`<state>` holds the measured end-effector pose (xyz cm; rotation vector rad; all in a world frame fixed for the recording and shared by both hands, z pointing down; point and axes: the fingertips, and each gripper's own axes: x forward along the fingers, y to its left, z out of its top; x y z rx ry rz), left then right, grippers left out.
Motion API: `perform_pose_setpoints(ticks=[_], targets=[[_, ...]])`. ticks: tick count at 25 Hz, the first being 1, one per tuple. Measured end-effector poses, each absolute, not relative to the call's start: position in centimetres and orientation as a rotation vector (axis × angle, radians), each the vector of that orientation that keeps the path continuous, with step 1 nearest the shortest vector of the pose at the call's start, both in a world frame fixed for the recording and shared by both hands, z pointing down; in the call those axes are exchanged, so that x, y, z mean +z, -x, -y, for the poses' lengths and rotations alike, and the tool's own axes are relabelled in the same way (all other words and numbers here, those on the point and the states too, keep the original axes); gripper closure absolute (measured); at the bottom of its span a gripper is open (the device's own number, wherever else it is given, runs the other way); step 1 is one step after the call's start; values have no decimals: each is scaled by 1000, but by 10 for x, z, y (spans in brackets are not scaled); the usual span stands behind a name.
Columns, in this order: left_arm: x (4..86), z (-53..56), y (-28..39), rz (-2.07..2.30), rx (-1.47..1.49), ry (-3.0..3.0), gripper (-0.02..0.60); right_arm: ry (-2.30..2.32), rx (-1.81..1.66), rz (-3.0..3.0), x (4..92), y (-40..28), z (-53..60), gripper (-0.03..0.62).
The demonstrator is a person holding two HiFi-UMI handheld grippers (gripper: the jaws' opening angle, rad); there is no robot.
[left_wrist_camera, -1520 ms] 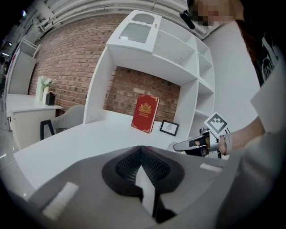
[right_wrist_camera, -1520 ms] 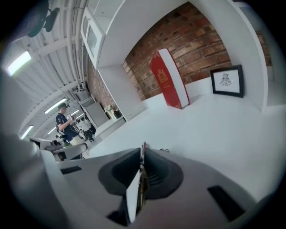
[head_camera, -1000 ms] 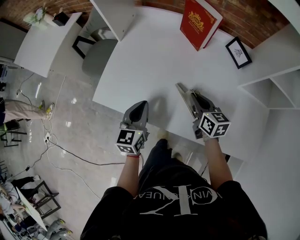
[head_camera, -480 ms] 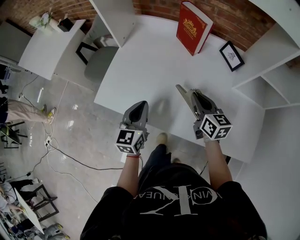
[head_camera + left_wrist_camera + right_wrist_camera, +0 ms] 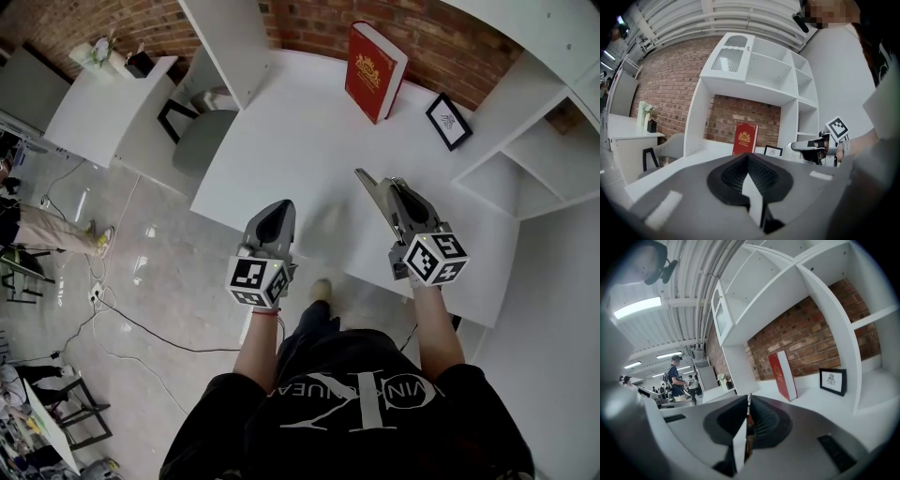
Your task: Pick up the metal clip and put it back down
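I am holding the left gripper [image 5: 279,210] and right gripper [image 5: 363,176] above the white desk [image 5: 300,122], both sitting fully closed, red book [image 5: 375,70] standing beyond.

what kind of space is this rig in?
Probably an open-plan office or lab with a mock study corner: a white desk against a brick wall holding a red book and a framed picture, white shelves beside it, and in the right gripper view people further off under strip lights.

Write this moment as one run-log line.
left hand-held gripper: shut | right hand-held gripper: shut | metal clip: not seen | both above table
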<state>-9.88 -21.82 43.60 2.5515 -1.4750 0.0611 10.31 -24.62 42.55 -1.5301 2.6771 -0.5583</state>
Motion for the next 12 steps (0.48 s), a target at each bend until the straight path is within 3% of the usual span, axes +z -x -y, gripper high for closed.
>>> perform_pose_setpoints(ticks=[12], targets=[[390, 204, 91, 1525, -16, -2617, 577, 1484, -368, -2664, 368, -113, 225, 562]])
